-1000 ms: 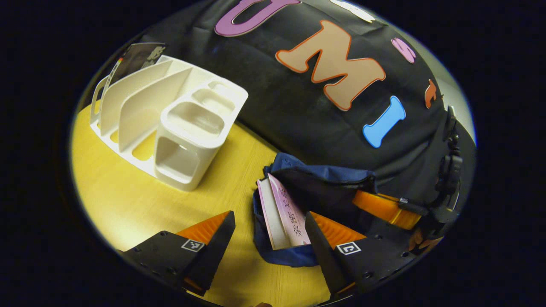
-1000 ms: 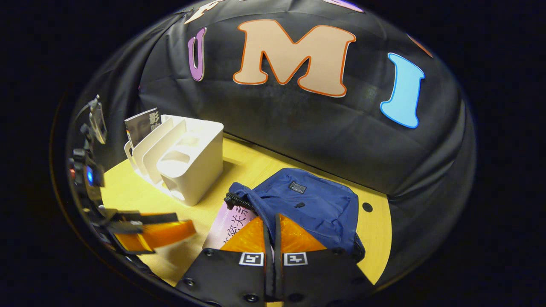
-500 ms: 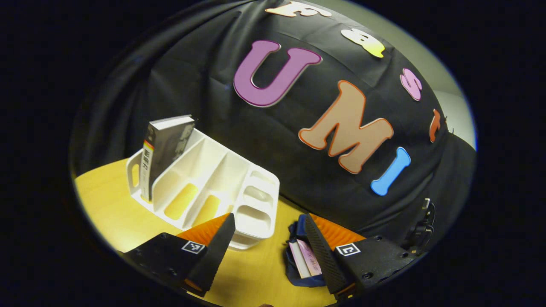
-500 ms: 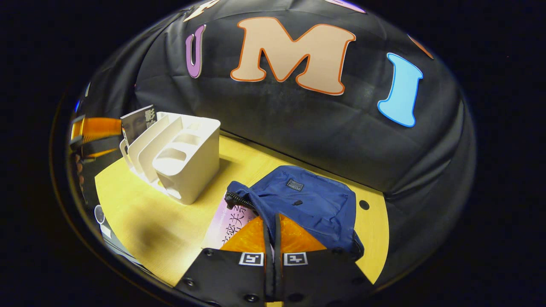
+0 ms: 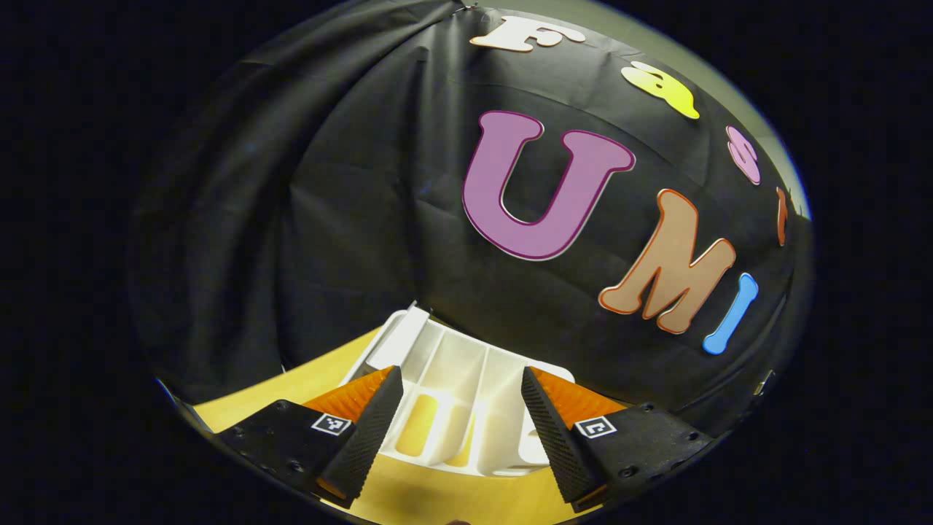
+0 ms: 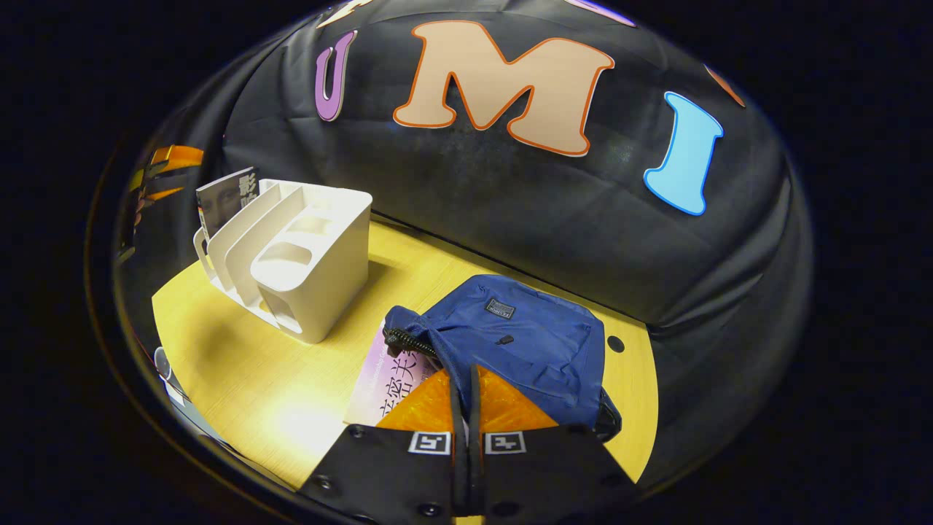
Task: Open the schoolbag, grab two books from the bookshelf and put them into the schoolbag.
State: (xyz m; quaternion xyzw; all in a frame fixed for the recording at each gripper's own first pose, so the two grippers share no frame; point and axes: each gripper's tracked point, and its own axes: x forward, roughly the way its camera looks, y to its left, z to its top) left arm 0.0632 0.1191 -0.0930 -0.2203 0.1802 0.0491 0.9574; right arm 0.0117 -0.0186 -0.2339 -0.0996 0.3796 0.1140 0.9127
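Hovering over the white bookshelf [image 5: 466,408], the left gripper [image 5: 461,408] is spread wide and empty — rack slots at lower centre between its fingers. In the right gripper view the second book [image 6: 227,198] stands upright in the rack's far-left slot, upper left, nearest the left gripper. Right gripper [image 6: 466,397] is clenched at the blue schoolbag [image 6: 521,350] mouth; whether it pinches fabric I cannot tell. A pink book [image 6: 393,379] pokes from the bag. Bare tabletop [image 6: 255,372] between rack and bag — clear path.

pink book [image 6: 397,375] half hidden inside schoolbag [image 6: 525,350], bookshelf [image 5: 466,408] base behind left tongs [image 5: 461,394]
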